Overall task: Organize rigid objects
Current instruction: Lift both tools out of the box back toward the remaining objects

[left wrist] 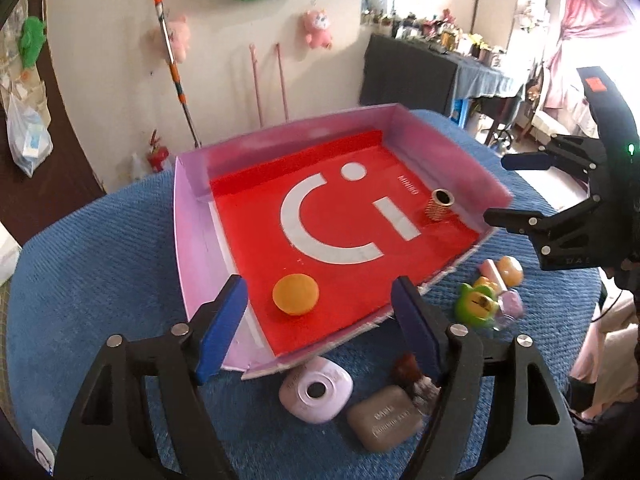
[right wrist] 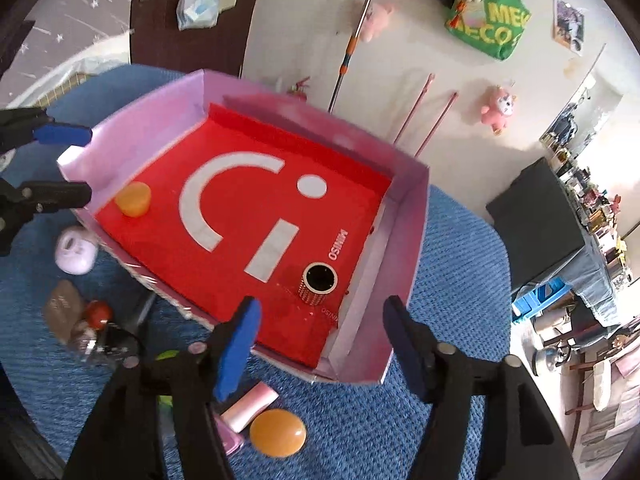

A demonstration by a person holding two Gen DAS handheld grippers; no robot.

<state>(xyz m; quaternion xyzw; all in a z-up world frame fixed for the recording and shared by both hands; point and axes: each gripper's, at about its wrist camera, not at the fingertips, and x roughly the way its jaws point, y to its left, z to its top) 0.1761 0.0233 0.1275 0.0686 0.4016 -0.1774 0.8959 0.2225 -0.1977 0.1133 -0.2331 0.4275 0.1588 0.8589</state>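
Observation:
A shallow pink-walled box [left wrist: 192, 240] [right wrist: 404, 248] with a red floor and a white smile mark lies on the blue cloth. Inside it sit an orange round piece [left wrist: 295, 294] [right wrist: 133, 199] and an upright gold studded cylinder [left wrist: 439, 205] [right wrist: 318, 282]. My left gripper [left wrist: 318, 286] [right wrist: 87, 164] hovers open above the box's near edge, over the orange piece, holding nothing. My right gripper [right wrist: 322, 306] [left wrist: 498, 188] hangs open over the corner by the cylinder, also holding nothing.
Loose items lie on the cloth outside the box: a lilac round case [left wrist: 316, 390] [right wrist: 76, 250], a brown case [left wrist: 384, 418] [right wrist: 62, 312], a green toy [left wrist: 478, 306], an orange dome [right wrist: 277, 432] [left wrist: 509, 270] and a pink roll [right wrist: 250, 404]. A wall stands behind.

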